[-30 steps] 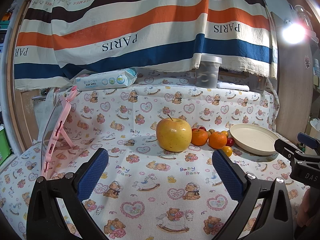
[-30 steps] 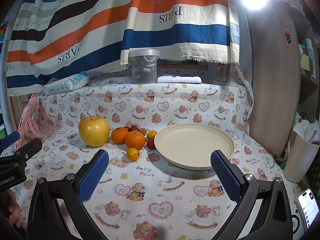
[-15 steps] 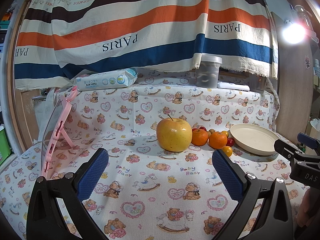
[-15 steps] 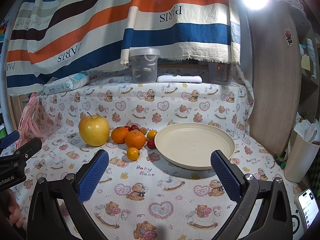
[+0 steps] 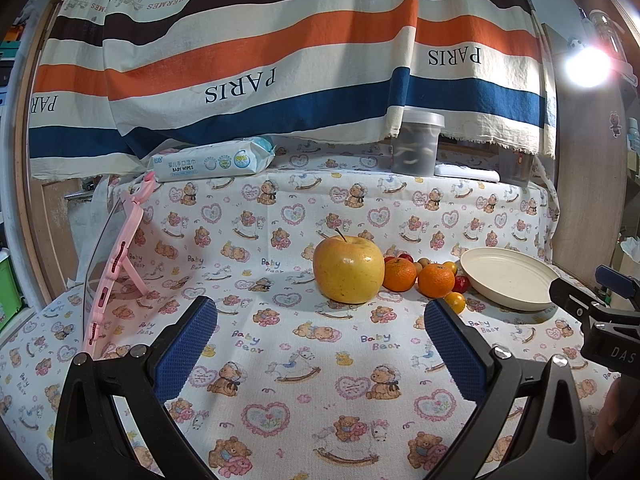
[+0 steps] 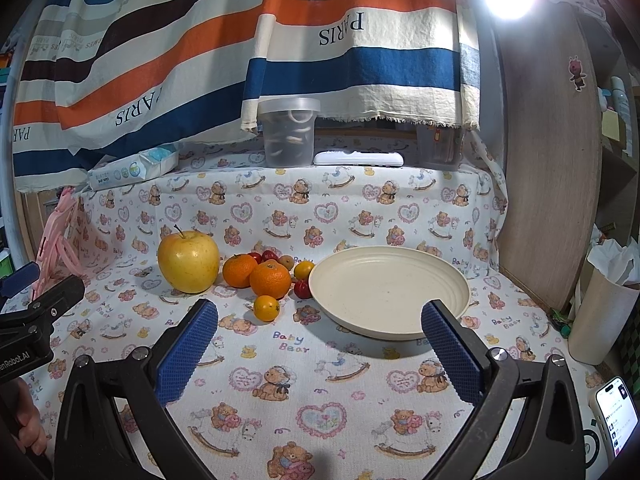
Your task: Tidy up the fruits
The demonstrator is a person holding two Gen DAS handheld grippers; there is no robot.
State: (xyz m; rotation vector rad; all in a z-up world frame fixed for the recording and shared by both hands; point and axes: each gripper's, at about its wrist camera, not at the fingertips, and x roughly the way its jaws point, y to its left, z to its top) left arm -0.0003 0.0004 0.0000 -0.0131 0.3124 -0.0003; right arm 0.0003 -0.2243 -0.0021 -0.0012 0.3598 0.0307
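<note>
Left wrist view: the left gripper hangs above the bear-print cloth with its blue-padded fingers spread wide and nothing between them. Straight ahead of the gap, beyond the fingertips, stands a large yellow apple. Past the right finger's tip lies a small yellow-orange fruit, and behind it two oranges sit side by side, the nearer one touching the apple, with small red and yellow fruits tucked around them. Farther out to the right rests an empty cream plate, just beside the cluster. Well off to the left finger's side a pink stand leans upright, and a pack of baby wipes lies on the ledge at the back. In the right wrist view the right gripper also floats over the cloth, fingers wide apart and holding nothing. The plate lies directly ahead, its near rim just behind the right fingertip; the small fruit sits ahead of the left finger, with the oranges and apple beyond it to the left.
</note>
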